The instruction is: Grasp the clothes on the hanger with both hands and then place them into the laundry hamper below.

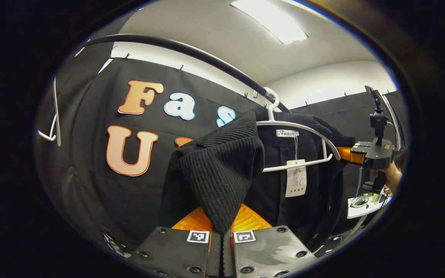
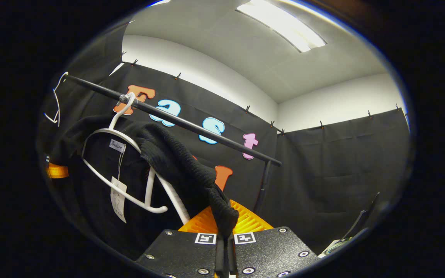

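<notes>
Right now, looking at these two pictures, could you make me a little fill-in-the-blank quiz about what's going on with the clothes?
1. The black knit garment hangs on a white ____.
2. The hanger hooks over a black ____.
3. The left gripper has its fingers ____ on the garment's fabric.
4. The paper tag dangles from the garment on a thin ____.

Missing words: hanger; rail; shut; string

The rail [image 2: 191,129] cuts across the upper left of the right gripper view, its post [image 2: 262,185] dropping at centre. The hanger [image 2: 129,170] and the knit [image 2: 191,173] draped over it crowd the lower left. Right of the post, open room reaches the wall [image 2: 334,170].
</notes>
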Tool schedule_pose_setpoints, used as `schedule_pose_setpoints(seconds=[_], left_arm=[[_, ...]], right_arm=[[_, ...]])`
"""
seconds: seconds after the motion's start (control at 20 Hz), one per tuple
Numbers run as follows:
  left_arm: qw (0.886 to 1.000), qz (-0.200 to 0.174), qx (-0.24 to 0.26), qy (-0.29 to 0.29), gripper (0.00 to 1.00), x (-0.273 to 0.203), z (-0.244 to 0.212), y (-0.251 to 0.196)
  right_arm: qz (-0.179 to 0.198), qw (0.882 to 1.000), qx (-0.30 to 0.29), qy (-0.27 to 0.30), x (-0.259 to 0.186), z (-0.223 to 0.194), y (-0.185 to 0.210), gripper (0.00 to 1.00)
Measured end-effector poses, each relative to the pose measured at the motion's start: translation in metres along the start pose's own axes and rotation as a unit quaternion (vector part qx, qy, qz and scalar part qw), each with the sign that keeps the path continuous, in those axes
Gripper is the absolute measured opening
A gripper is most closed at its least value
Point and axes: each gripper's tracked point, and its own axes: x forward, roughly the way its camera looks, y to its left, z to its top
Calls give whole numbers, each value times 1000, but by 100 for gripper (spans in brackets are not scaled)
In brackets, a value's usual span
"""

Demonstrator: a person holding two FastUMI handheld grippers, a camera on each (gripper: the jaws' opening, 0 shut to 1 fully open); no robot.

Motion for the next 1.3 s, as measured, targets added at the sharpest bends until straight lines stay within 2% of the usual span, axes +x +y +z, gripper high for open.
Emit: schedule_pose_setpoints(seconds=[0.05,0.25,0.4,0.7,0.9,1.3], left_arm=[[1000,2,1,2,10,1,-1,1],[1000,10,11,5,10,1,-1,4],[1000,18,4,17,10,7,-5,13],[998,64,11,-8,10,19,31,63],[996,82,20,-11,10,27,48,83],[993,119,26,-12,10,31,73,113]], right_arm=[[2,1000,8,3,-1,-6,5,2],[15,1000,3,9,-2,-26,23,3],[21,999,23,19,0,-39,31,3],[14,998,49,33,1,-63,22,3],[14,998,61,19,-7,-67,25,3],[41,997,66,18,-22,-64,57,3]])
